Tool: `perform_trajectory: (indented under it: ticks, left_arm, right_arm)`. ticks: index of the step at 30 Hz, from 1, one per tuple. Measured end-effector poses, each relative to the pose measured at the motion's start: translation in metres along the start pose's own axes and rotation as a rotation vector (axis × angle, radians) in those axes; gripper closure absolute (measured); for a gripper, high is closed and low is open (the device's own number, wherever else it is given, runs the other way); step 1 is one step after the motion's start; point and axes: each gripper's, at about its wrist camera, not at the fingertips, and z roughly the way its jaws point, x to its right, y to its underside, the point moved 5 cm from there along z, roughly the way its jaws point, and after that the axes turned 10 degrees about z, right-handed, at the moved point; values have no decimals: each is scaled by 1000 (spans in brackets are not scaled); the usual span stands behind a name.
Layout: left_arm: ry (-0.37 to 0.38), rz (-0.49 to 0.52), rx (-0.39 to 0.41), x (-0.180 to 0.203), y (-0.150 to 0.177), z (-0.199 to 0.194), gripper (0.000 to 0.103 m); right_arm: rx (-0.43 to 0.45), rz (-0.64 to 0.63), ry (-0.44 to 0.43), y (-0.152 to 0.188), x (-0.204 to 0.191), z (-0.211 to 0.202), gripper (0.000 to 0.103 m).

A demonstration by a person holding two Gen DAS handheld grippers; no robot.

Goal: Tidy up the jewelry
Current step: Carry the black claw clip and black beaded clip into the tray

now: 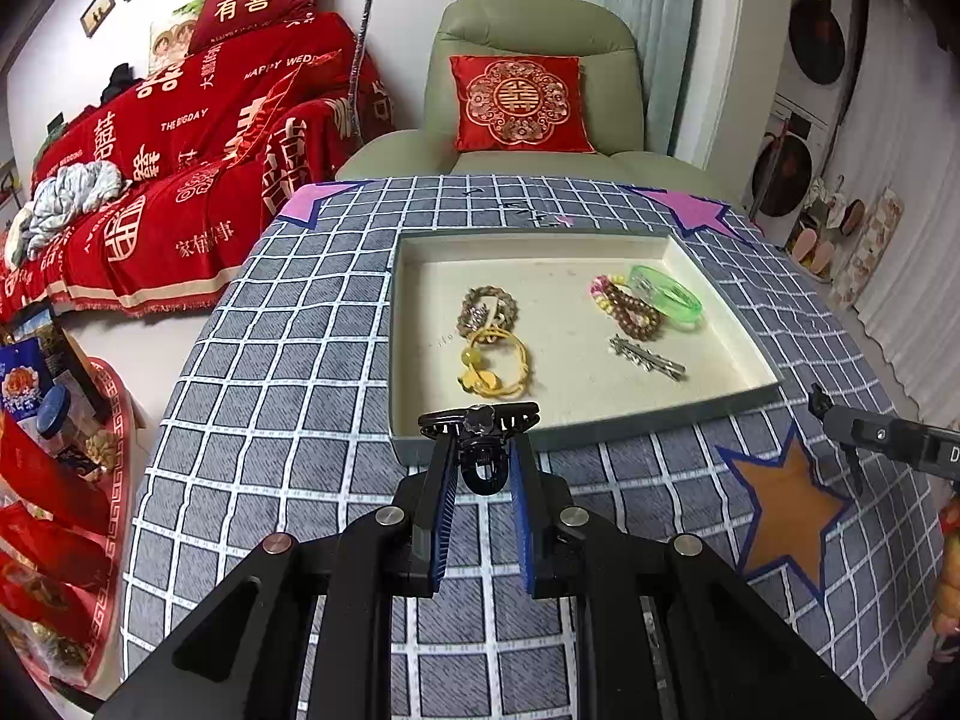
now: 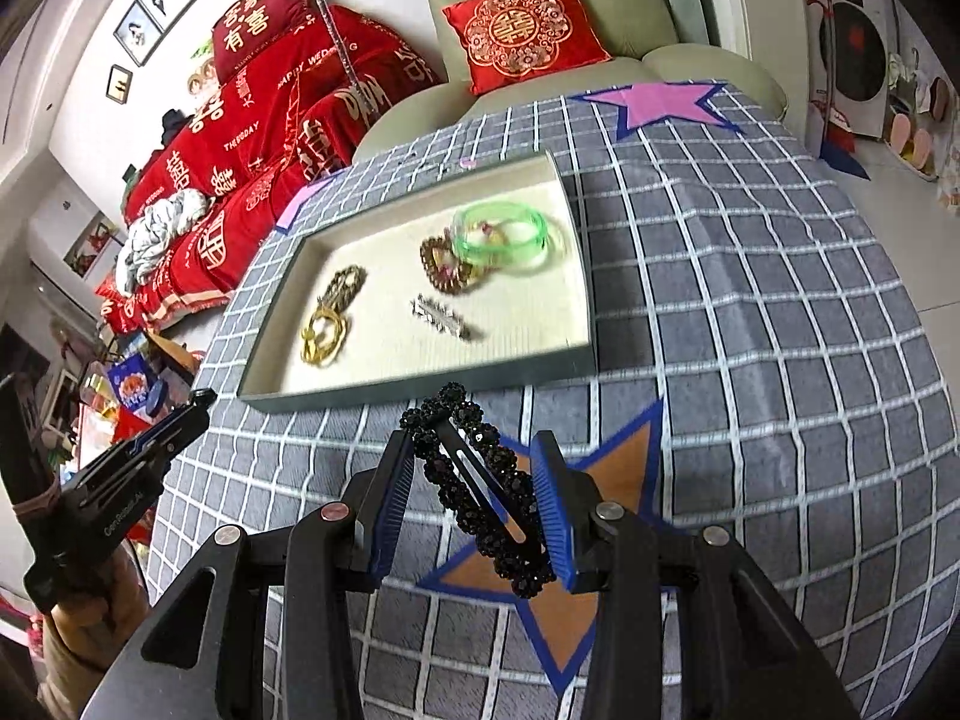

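Note:
My left gripper (image 1: 480, 443) is shut on a black claw hair clip (image 1: 480, 420), held above the checked cloth just before the near rim of the shallow cream tray (image 1: 576, 423). My right gripper (image 2: 471, 441) is shut on a black beaded hair clip (image 2: 451, 405), which lies slanted between its blue pads over an orange star. In the tray (image 2: 420, 387) lie a green bangle (image 1: 666, 297), a brown bead bracelet (image 1: 636, 315), a yellow hair tie (image 1: 498, 363), a silver clip (image 1: 648, 357) and a bronze bracelet (image 1: 486, 309).
The orange star (image 1: 786, 510) and pink stars (image 1: 690, 210) mark the checked tablecloth. A green armchair with a red cushion (image 1: 516, 102) stands behind the table, with a red-covered sofa (image 1: 180, 138) at the left. Snack packets (image 1: 36, 420) sit low left.

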Motion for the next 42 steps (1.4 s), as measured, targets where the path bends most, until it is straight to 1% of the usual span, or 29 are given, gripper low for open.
perform_trajectory:
  ticks: [4, 11, 17, 25, 35, 42]
  left_arm:
    - [-3, -14, -1, -8, -9, 7, 77]
    - [-7, -9, 0, -8, -27, 24, 77]
    - [-6, -14, -13, -7, -37, 40, 77]
    - [-12, -20, -50, -1, -39, 68, 77]
    - [-19, 21, -79, 10, -47, 98, 77]
    - [-42, 23, -99, 8, -47, 116, 77]
  right_arm:
    - [18, -6, 1, -17, -7, 2, 60]
    - [45, -26, 7, -49, -22, 14, 60]
    - [38, -15, 14, -65, -24, 33, 60]
    - [16, -12, 16, -70, -22, 62, 60]
    - [-38, -44, 67, -72, -20, 97, 60]
    - [-35, -35, 83, -78, -16, 114, 60]
